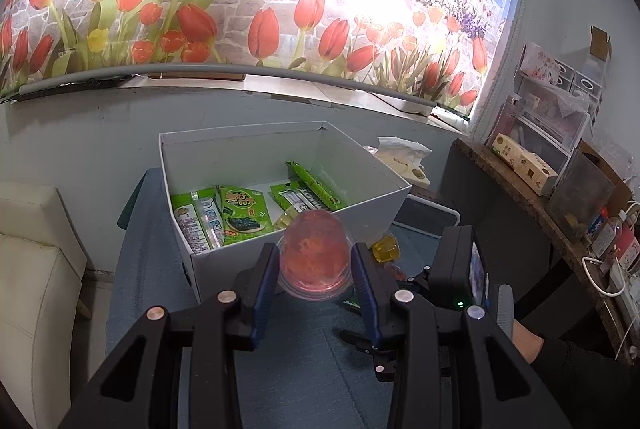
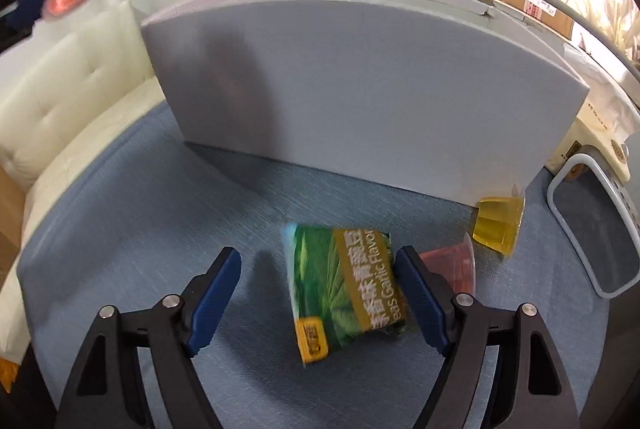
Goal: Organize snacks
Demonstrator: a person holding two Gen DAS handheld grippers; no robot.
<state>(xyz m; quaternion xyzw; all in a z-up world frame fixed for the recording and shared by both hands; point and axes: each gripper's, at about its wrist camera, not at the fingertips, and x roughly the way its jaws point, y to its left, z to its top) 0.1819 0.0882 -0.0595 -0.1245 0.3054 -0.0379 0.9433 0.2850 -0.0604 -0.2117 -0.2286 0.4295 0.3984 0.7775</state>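
Note:
My left gripper (image 1: 314, 257) is shut on a red jelly cup (image 1: 314, 253) and holds it in the air just over the near wall of the white box (image 1: 280, 133). Several green seaweed packets (image 1: 240, 213) lie inside the box. In the right wrist view my right gripper (image 2: 318, 257) stands open, low over the blue tabletop (image 2: 140, 229). A green pea packet (image 2: 344, 285) lies flat between its fingers, close against the right finger. Behind that finger sits another red jelly cup (image 2: 452, 261), and a yellow jelly cup (image 2: 498, 225) rests by the box's corner.
A cream sofa (image 1: 32, 269) runs along the table's left side. A tissue pack (image 1: 404, 157) lies behind the box on the right, with a grey-rimmed stool (image 2: 592, 229) beside the table. A cluttered wooden shelf (image 1: 560, 169) fills the far right.

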